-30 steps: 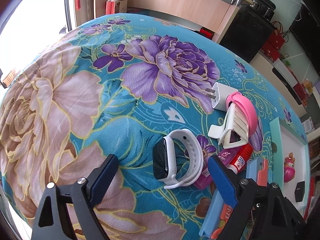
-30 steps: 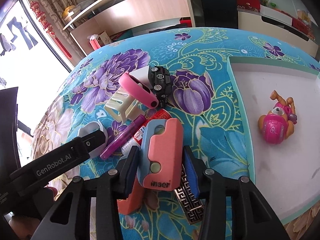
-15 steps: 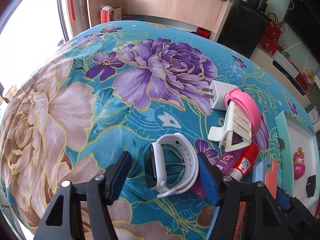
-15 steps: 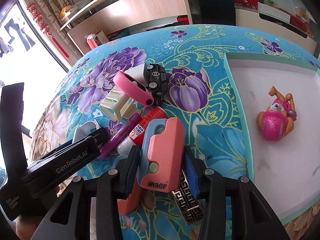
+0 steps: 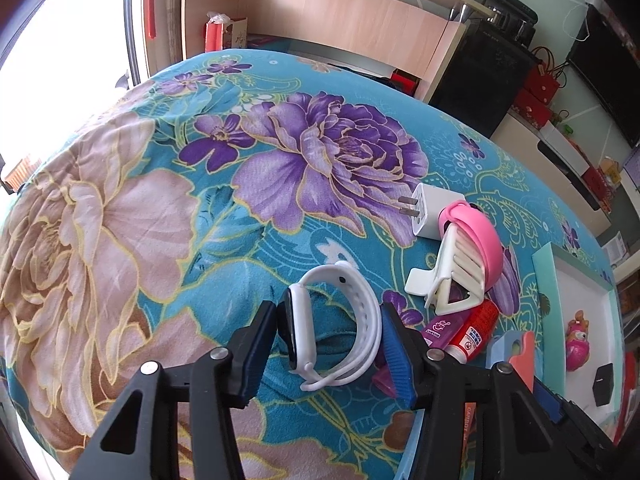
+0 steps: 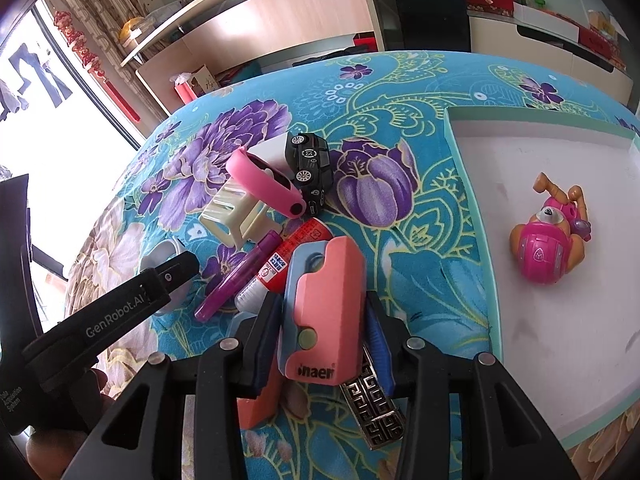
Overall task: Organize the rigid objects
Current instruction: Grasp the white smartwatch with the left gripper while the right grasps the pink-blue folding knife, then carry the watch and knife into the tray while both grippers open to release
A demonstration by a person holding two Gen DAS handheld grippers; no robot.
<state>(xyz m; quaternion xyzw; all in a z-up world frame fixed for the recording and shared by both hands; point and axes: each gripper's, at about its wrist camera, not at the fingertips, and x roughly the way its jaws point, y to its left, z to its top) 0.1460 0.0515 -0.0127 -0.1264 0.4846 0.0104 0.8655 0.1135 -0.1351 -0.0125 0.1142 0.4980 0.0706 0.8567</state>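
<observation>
A white smartwatch point(image 5: 332, 332) stands on its edge on the floral cloth, and my left gripper point(image 5: 328, 344) is closing on it. One blue pad touches the dark face and the other touches the strap. My right gripper point(image 6: 322, 340) is closing on a pink-and-blue utility knife point(image 6: 324, 312), with both pads against its sides. To the right lies a white tray with a mint rim point(image 6: 472, 220). It holds a pink pup toy point(image 6: 548, 240) and a small black box point(image 5: 602, 378).
A pile lies between the grippers: white charger point(image 5: 430, 214), pink band point(image 6: 264, 182), cream claw clip point(image 6: 236, 216), black toy car point(image 6: 310, 168), purple pen point(image 6: 240, 280), red-and-white glue tube point(image 6: 292, 256). A patterned metal piece point(image 6: 376, 408) and a salmon block point(image 6: 256, 404) lie under the knife. Shelving stands beyond the table.
The left jaws came in from wide open until both pads met the watch, and the gripper edged forward. The right jaws tightened slightly on the knife.
</observation>
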